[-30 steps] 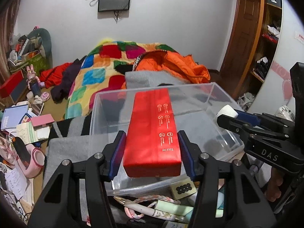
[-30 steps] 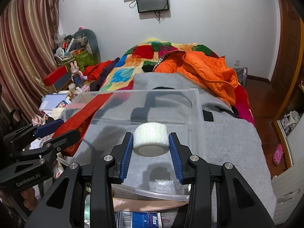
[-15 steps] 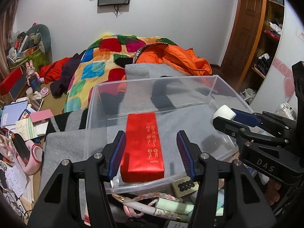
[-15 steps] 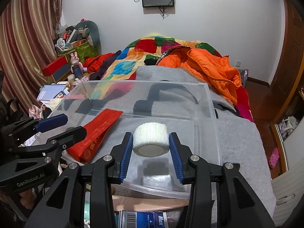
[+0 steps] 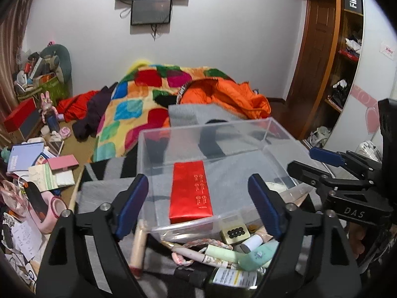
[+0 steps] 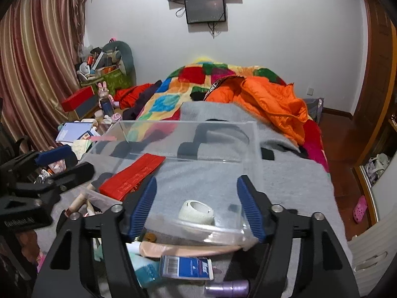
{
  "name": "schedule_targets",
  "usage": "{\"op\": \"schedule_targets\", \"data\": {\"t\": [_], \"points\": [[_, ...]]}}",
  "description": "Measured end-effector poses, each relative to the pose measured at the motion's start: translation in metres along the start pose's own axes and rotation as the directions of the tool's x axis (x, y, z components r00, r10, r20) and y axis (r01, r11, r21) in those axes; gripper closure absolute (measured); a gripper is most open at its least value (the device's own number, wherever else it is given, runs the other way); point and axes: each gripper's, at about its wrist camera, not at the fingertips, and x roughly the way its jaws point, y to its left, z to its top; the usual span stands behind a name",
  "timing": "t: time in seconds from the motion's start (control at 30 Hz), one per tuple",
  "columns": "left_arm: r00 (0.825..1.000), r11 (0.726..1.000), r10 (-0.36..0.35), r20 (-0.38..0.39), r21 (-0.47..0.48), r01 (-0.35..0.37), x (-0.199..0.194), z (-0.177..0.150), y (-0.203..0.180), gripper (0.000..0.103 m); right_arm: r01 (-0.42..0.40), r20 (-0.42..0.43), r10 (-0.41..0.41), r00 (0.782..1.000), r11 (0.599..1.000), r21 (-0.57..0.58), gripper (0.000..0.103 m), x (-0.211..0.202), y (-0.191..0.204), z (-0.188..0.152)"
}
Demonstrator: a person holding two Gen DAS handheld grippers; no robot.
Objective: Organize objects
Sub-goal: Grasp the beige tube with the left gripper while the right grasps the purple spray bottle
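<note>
A long red box (image 5: 190,191) lies flat on the floor of a clear plastic bin (image 5: 215,134) that stands on a grey blanket. My left gripper (image 5: 198,206) hovers just above the bin's near edge, its jaws opening, and the pads stand well clear of the box. A white roll of tape (image 6: 197,211) lies in the bin's near right corner. Over that roll my right gripper (image 6: 197,209) hangs with its jaws opening and nothing touching the pads. The red box (image 6: 132,176) also shows at the left of the right wrist view.
Small loose items crowd the blanket before the bin: a cream tube (image 5: 137,244), a pale green tube (image 5: 223,250), a blue-and-white barcode box (image 6: 186,265), a purple cylinder (image 6: 227,285). A colourful quilt (image 5: 139,109) and orange jacket (image 5: 230,96) lie behind. Clutter fills the floor at the left.
Both grippers let go: the red box dropped flat into the bin and the tape roll fell to its floor. Both pairs of jaws spread wide and drew back and upward.
</note>
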Motion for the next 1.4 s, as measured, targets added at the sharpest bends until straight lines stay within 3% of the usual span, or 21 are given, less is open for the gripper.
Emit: {"op": "schedule_targets", "data": {"t": [0.2, 0.37, 0.6, 0.9, 1.0, 1.13, 1.27, 1.4], "points": [[0.999, 0.999, 0.030, 0.031, 0.019, -0.030, -0.030, -0.006, 0.020, 0.011, 0.025, 0.021, -0.025, 0.999, 1.000, 0.000, 0.024, -0.026, -0.012, -0.010], [0.998, 0.998, 0.062, -0.016, 0.014, -0.061, -0.035, -0.025, 0.042, 0.011, 0.047, -0.003, -0.047, 0.999, 0.998, 0.030, 0.022, -0.035, -0.026, -0.027], [0.988, 0.995, 0.103, -0.111, 0.010, -0.102, -0.007, -0.057, 0.054, 0.013, 0.095, -0.061, -0.092, 0.994, 0.994, 0.054, 0.022, -0.033, -0.040, -0.053], [0.974, 0.995, 0.092, -0.207, -0.019, -0.098, 0.034, -0.074, 0.065, 0.053, 0.070, -0.140, -0.061, 0.988, 0.996, 0.060, 0.021, -0.021, -0.044, -0.084], [0.969, 0.994, 0.083, -0.235, -0.045, -0.096, 0.045, -0.077, 0.072, 0.066, 0.092, -0.160, -0.085, 0.983, 0.995, 0.039, 0.020, -0.013, -0.041, -0.089], [0.970, 0.995, 0.075, -0.230, -0.050, -0.088, 0.046, -0.084, 0.071, 0.074, 0.136, -0.157, -0.132, 0.979, 0.991, 0.014, 0.017, -0.010, -0.039, -0.091], [0.971, 0.996, 0.072, -0.227, -0.036, -0.082, 0.037, -0.090, 0.065, 0.089, 0.157, -0.170, -0.152, 0.974, 0.988, 0.016, 0.008, -0.006, -0.041, -0.094], [0.973, 0.996, 0.074, -0.220, -0.022, -0.081, 0.022, -0.098, 0.059, 0.089, 0.130, -0.190, -0.115, 0.975, 0.990, 0.064, 0.008, -0.009, -0.053, -0.098]]}}
